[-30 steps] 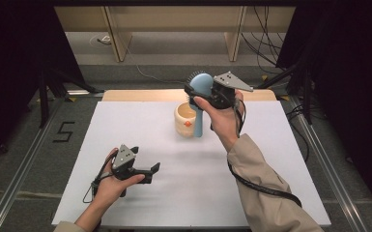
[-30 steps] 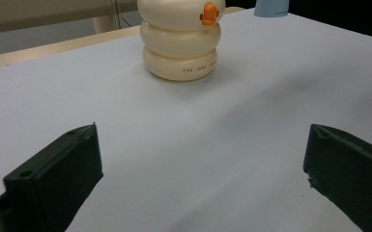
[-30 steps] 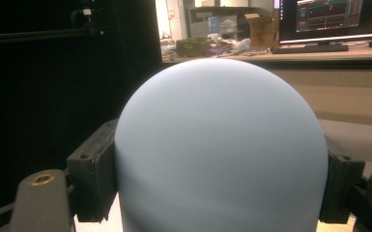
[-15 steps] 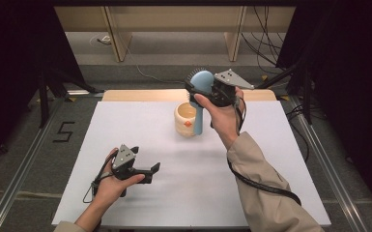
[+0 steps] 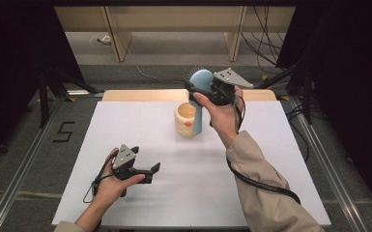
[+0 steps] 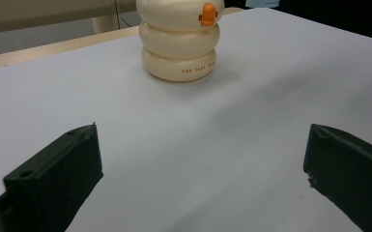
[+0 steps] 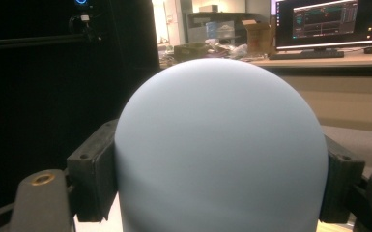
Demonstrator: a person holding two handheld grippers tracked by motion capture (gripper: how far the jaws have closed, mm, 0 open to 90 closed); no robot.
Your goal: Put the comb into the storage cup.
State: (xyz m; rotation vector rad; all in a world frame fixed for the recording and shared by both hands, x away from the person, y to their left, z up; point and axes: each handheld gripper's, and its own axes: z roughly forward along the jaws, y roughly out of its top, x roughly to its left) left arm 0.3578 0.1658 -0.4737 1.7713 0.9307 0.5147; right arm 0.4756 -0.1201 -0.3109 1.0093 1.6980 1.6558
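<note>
From the high view, the right tool (image 5: 204,87) is up in the air at the far side of the white table (image 5: 270,159), pinching the round head of a blue hairbrush (image 5: 200,96). The brush hangs handle down, just beside a cream cup (image 5: 185,119) made of stacked rings; I cannot tell if the handle touches it. The left tool (image 5: 147,170) rests low on the table, well apart from the cup.

In the left gripper view, the two black jaws stand wide apart with nothing between them. The cream cup (image 6: 181,41) stands upright ahead, with a little orange beak on it (like a duck). Its inside is hidden.

In the right gripper view, the jaws press on both sides of the smooth blue brush back (image 7: 220,150). It looks hard, light and a bit slippery, so the thin handle may be a safer place to hold.
</note>
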